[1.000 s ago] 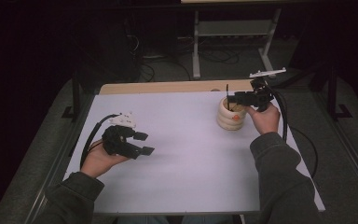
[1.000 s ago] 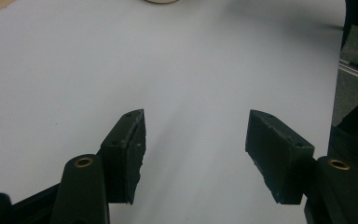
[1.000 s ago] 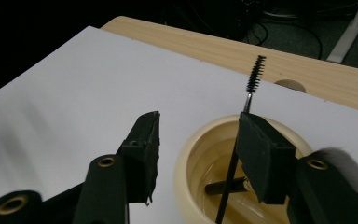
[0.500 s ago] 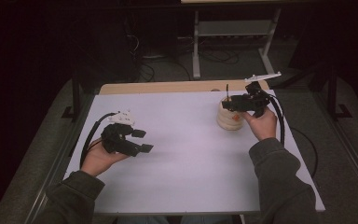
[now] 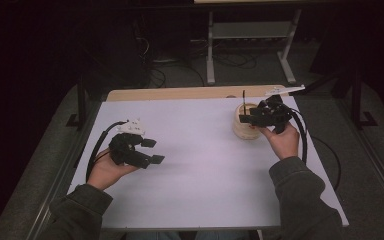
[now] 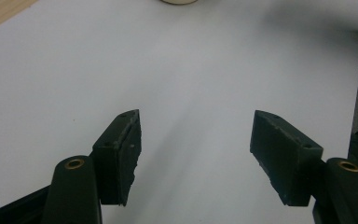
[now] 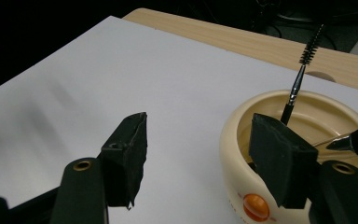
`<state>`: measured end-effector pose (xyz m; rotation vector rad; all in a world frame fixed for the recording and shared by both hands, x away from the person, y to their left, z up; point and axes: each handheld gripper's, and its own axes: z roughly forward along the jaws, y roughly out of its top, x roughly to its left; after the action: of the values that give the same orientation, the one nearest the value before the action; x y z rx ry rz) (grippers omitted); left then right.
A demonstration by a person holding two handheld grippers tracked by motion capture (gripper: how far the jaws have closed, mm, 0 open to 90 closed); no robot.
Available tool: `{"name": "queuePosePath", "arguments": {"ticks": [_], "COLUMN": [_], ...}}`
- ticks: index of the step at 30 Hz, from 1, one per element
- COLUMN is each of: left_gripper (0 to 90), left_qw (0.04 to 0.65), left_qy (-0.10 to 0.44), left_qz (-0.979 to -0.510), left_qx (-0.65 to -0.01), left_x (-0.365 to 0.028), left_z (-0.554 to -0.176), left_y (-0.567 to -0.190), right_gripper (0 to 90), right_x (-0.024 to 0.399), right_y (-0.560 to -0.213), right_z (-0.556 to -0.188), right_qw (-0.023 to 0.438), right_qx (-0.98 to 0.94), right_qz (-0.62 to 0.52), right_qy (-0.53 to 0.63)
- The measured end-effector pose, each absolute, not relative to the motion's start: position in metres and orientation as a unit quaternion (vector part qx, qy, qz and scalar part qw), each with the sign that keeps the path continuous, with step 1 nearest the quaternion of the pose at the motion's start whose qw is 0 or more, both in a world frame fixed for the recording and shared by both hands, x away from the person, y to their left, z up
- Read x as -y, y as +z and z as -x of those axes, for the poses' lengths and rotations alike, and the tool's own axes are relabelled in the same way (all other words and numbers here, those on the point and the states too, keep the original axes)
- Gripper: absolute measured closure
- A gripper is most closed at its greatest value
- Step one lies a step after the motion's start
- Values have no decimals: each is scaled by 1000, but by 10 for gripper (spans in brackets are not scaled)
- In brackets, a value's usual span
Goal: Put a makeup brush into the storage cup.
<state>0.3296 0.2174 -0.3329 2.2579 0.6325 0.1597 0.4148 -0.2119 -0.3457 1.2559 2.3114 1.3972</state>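
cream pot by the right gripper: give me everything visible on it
The pot is round, cream and glossy, like glazed ceramic or plastic, with a thick rounded rim and an orange dot low on its wall. It stands upright near the far right of the white table. A thin black brush with a bristled tip leans up out of it. The right gripper is open, one jaw in front of the pot's rim; contact unclear.

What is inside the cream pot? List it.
The cream pot holds a thin wand with a black spiral brush tip, standing tilted. A second metal-tipped tool lies across the rim. The bottom is covered by the wall and the right hand-held gripper.
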Motion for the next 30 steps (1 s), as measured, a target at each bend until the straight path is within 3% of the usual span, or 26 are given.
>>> {"name": "queuePosePath", "arguments": {"ticks": [30], "left_gripper": [274], "left_qw": [390], "left_qy": [69], "left_qz": [-877], "left_qx": [-273], "left_x": [-222], "left_z": [-329], "left_y": [-341], "right_gripper": [325], "right_x": [205], "right_y": [-354], "right_z": [-391], "right_qw": [81], "right_qx": [-783], "right_qz": [-402], "right_qy": [468]}}
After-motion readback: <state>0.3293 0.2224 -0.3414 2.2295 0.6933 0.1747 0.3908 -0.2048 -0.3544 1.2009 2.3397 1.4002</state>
